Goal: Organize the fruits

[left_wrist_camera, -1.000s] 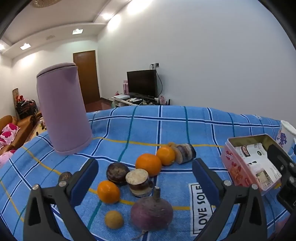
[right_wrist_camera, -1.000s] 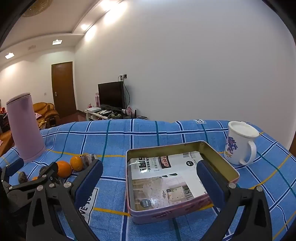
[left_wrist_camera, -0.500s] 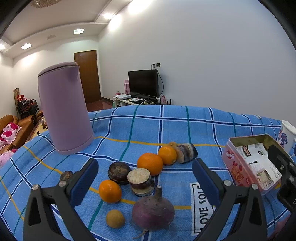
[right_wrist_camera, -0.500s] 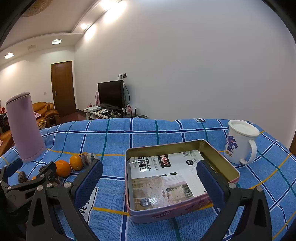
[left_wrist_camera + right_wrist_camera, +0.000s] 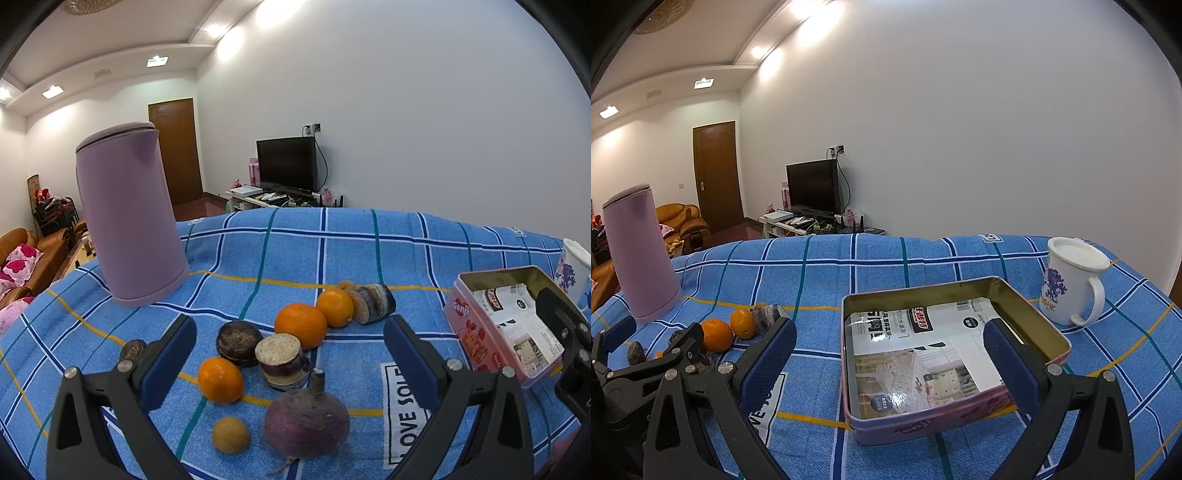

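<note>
Fruit stays scattered on the blue-checked surface [image 5: 406, 251] as the left gripper [image 5: 288, 354], jaws wide and empty, has edged closer over the oranges [image 5: 300, 325], while the right gripper [image 5: 886, 358] hovers equally open above the tin [image 5: 955, 295].

Fruit at lower centre of the left wrist view, tin at its right edge.

On the cloth [image 5: 369, 254], the kettle [image 5: 129, 218] stands upper left. Three oranges [image 5: 300, 325] run diagonally through the frame's middle, the turnip [image 5: 306, 421] below them. In the right wrist view the tin [image 5: 945, 417] lies at centre, the mug [image 5: 1071, 284] upper right of it.
</note>
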{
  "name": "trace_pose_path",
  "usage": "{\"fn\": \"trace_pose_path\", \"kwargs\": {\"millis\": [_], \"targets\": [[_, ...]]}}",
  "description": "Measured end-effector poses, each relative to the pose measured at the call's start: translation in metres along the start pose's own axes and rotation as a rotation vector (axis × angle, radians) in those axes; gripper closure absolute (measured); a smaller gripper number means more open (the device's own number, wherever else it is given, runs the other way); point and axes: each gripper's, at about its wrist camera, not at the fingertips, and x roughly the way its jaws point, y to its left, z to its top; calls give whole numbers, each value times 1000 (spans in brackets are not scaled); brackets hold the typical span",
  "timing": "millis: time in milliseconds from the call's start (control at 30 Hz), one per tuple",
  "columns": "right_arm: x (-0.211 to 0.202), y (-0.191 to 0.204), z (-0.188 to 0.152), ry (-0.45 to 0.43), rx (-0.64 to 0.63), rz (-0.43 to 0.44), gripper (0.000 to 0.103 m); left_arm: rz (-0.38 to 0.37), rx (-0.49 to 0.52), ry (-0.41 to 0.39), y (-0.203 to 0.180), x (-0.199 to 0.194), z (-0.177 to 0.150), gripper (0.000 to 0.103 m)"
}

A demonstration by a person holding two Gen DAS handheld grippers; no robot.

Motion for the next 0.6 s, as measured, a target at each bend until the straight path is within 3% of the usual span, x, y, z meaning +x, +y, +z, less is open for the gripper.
{"fn": "trace_pose_path", "kwargs": {"millis": [600], "targets": [[-1,-1,0,-3,1,0,1,1,2,2,0,1,0,0]]}}
